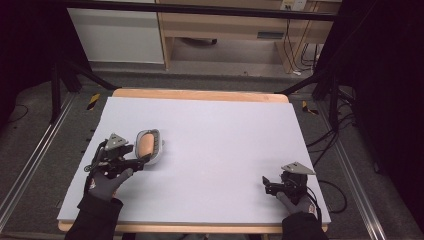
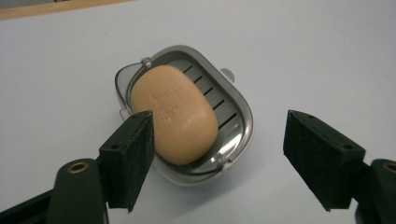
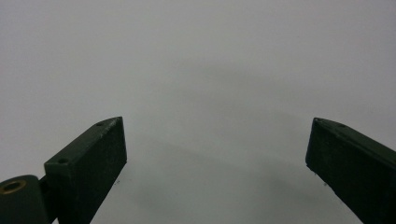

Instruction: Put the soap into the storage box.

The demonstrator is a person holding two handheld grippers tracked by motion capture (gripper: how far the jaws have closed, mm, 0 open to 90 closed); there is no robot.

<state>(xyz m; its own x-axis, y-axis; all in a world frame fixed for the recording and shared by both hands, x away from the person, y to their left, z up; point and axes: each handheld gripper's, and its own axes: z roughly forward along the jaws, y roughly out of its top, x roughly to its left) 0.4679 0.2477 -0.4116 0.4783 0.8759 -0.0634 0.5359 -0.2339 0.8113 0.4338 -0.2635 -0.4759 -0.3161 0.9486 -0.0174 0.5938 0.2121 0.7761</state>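
1. From the high view I see a pale bench (image 1: 215, 165) with a metal soap dish (image 1: 150, 146) toward its left side, and a tan bar of soap (image 1: 145, 144) lying inside the dish.
2. My left gripper (image 1: 141, 161) sits just beside the dish, at its near edge. In the left gripper view its jaws are spread wide and grasp nothing; one jaw overlaps the soap's (image 2: 175, 119) near end, the other stands well off the dish's (image 2: 243, 126) far side.
3. My right gripper (image 1: 266, 184) rests well apart from the dish, toward the near right corner, jaws released over bare bench (image 3: 201, 70).
4. I judge the step in hand to be the approach to a grasp.
5. Next I would centre the left jaws around the soap, or the dish rim, then close gently, since the bar looks smooth and may slip.
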